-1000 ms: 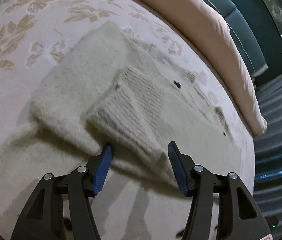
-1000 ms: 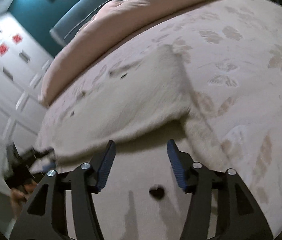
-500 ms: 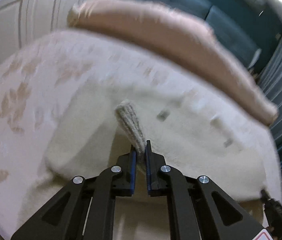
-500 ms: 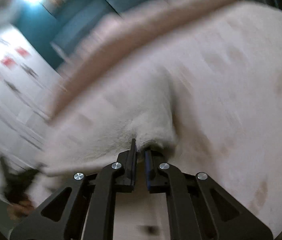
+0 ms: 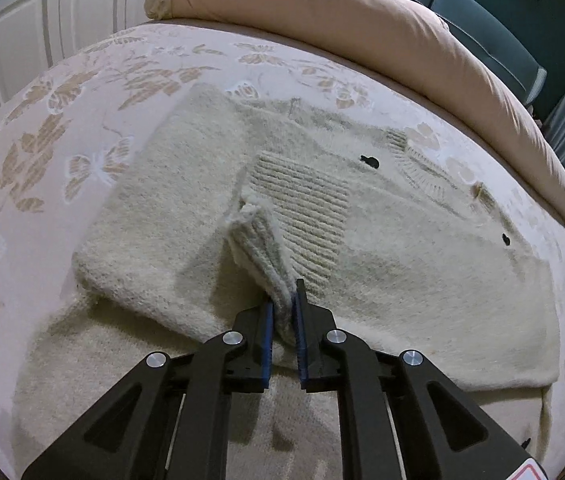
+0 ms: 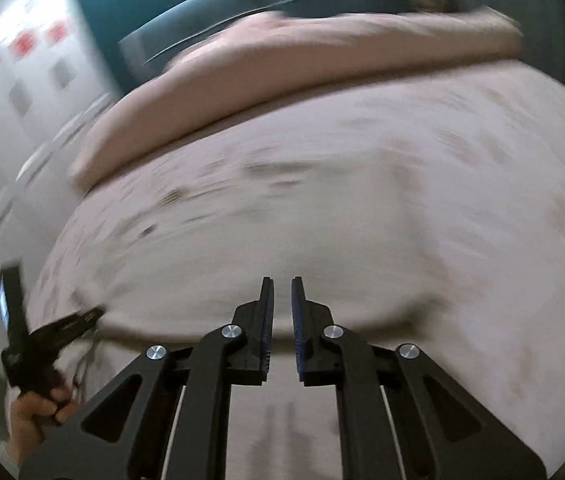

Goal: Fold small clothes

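A cream knit sweater point(image 5: 402, 248) lies spread on the bed, its sleeves folded over the body. My left gripper point(image 5: 282, 300) is shut on the ribbed hem point(image 5: 262, 248) and lifts it off the bed. In the right wrist view the sweater point(image 6: 282, 248) is blurred by motion. My right gripper point(image 6: 282, 292) has its jaws nearly together at the sweater's near edge; the cloth seems pinched between them, but blur hides the contact. The left gripper point(image 6: 90, 316) also shows at the lower left of the right wrist view, held by a hand.
The bed has a pale bedspread point(image 5: 62, 128) with tan butterfly prints. A long pink bolster pillow point(image 5: 382, 40) lies along the far edge. A teal headboard point(image 5: 502, 20) stands behind it. White panelled doors point(image 5: 42, 20) stand at the left.
Both grippers went from open to shut, each on an edge of the sweater. The left has lifted the ribbed hem; the right wrist view swings and blurs.
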Tool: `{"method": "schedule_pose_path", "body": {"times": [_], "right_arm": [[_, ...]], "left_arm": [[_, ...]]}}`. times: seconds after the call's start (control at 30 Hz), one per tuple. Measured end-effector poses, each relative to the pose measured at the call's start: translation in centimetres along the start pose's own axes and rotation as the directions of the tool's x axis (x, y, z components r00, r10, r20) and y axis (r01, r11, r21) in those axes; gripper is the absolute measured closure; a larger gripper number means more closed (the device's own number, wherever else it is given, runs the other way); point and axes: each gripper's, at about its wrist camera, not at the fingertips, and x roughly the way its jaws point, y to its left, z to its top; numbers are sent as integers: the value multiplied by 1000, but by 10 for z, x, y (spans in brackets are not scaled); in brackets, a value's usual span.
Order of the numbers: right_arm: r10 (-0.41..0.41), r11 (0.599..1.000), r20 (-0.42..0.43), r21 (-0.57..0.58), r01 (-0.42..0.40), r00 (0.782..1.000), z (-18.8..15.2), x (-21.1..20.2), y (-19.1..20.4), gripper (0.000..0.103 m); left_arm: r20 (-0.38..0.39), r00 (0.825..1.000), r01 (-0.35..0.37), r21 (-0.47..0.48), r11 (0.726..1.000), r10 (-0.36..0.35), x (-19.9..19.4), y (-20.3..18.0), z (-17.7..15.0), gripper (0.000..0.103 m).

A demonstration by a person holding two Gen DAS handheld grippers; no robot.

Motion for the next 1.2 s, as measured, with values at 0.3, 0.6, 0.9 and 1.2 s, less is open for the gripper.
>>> {"method": "schedule_pose_path", "body": {"times": [0.3,0.6,0.9,1.2], "right_arm": [[-74,989,-156,-135,53,985,10,80,17,99],[-93,994,-80,55,98,992,3,-3,-83,94],[-252,963,-115,70,261,961,-35,-48,-103,83],[-205,974,-192,60,220,960,-162,-185,-113,38]], "left_arm": [[-21,1000,-13,39,999,13,2,-1,2,89],[-3,999,-38,41,998,38,2,-4,-2,89],[-50,996,-65,52,997,68,-47,12,-17,65],[-141,990,-29,-44,999,22,-150,101,-121,33]]}}
